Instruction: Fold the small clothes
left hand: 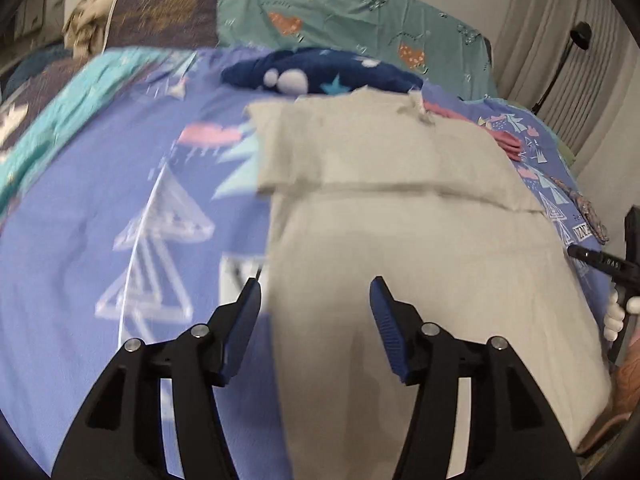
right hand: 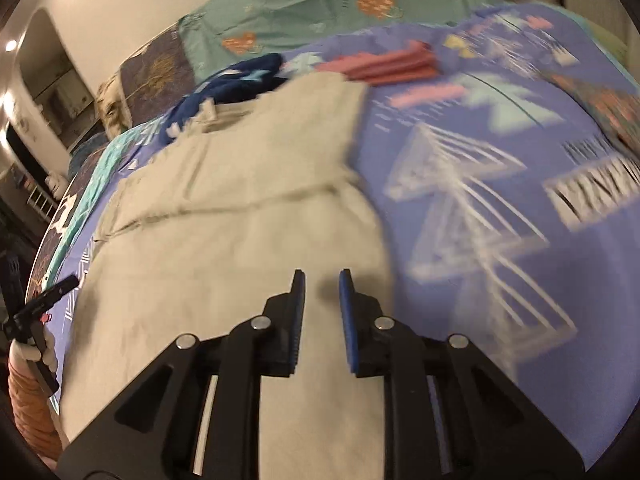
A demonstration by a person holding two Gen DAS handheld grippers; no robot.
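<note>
Apparently one beige garment (left hand: 420,240) lies under two empty hand-held grippers: left (left hand: 316,296) wide, right (right hand: 322,280) narrowly parted.

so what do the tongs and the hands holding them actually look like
Both tongs, left and right, are black plastic frames with triangular cut-outs and round silver pins at the joints. Their fingers carry ribbed blue pads. In the right wrist view, the hand gripping the left tongs' black handle wears a white glove, with an orange-brown sleeve below it.
</note>
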